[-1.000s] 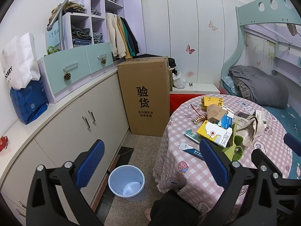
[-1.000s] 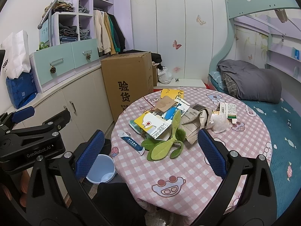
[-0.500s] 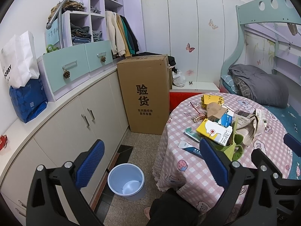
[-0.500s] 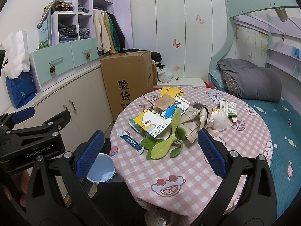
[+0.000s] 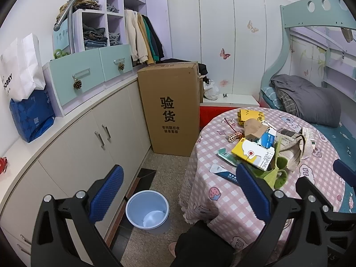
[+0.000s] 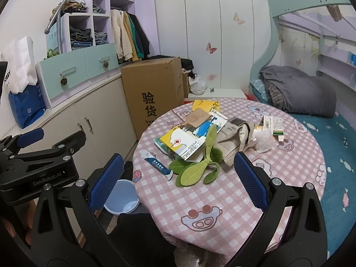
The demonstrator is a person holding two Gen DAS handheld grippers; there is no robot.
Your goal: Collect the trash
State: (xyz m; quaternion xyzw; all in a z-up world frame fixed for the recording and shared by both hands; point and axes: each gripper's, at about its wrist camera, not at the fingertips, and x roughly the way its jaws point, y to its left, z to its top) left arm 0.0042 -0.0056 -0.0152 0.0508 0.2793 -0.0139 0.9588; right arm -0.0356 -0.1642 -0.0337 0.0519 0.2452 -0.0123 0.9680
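A round table (image 6: 222, 191) under a pink checked cloth was recorded between the cabinet run (image 5: 73, 146) and the bed (image 6: 333, 138), with a tall cardboard box (image 5: 173, 111) standing just behind it. A strip of bare floor was left between cabinets and table; a pale blue bin (image 5: 146, 209) was set there, just beside the table's edge, presumably so litter could be dropped straight off the side.

The trash was found heaped at the far-centre of the table: a yellow-and-white carton (image 6: 180, 142), brown paper (image 6: 195, 118), a crumpled beige bag (image 6: 240, 138), a clear plastic wad (image 6: 262, 140), a small box (image 6: 273, 124) and a blue-white sachet (image 6: 158, 164) lying apart near the left rim. A green plush sprout (image 6: 198, 169) was draped against the pile (probably not trash).

The near half of the cloth was noted as free, giving approach room from the front.

The right gripper (image 6: 175, 182) was held above the near table, jaws spread wide, nothing between them. The left gripper (image 5: 178, 189) was held over the floor gap above the bin, jaws likewise wide and unloaded.
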